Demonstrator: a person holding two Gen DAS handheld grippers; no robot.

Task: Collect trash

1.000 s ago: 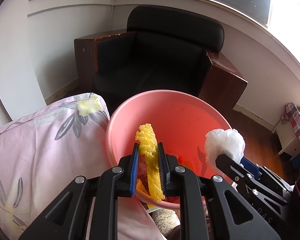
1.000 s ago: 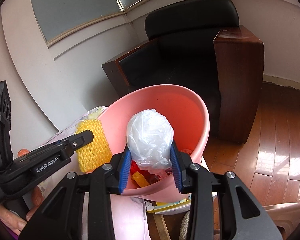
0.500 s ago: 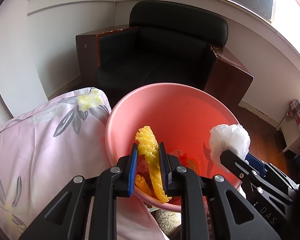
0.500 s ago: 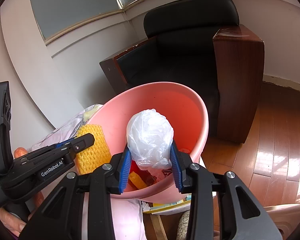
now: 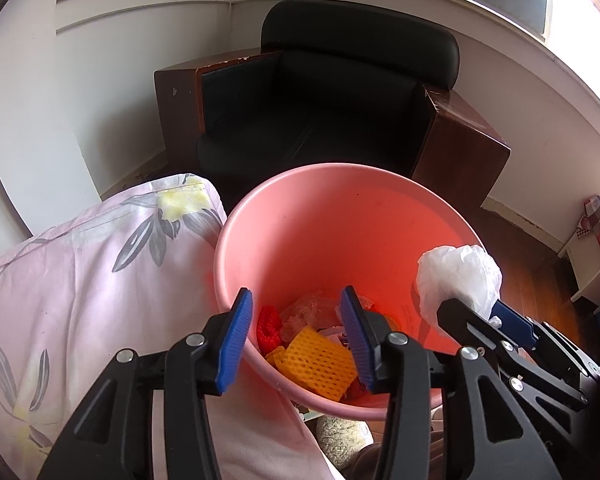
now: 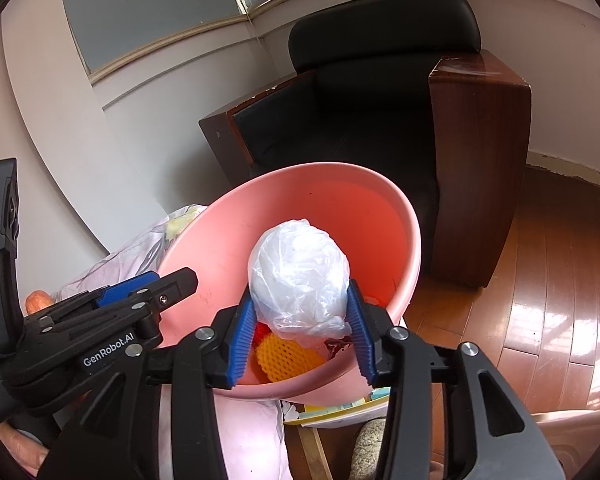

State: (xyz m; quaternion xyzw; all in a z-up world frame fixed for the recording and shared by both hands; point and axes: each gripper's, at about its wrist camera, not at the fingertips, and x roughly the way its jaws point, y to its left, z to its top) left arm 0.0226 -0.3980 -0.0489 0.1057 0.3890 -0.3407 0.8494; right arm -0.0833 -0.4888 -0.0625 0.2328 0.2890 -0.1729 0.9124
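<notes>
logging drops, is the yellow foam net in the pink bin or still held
In the bin. The yellow foam net lies on the trash inside the pink bin; the left gripper is open above it, empty.

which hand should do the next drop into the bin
Right. The right gripper grips the white plastic bag directly over the pink bin. The left gripper is open and empty, its yellow foam net lying inside.

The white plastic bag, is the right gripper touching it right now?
Touching. The right wrist view shows the white plastic bag pinched between both blue pads of the right gripper, held above the pink bin.
</notes>
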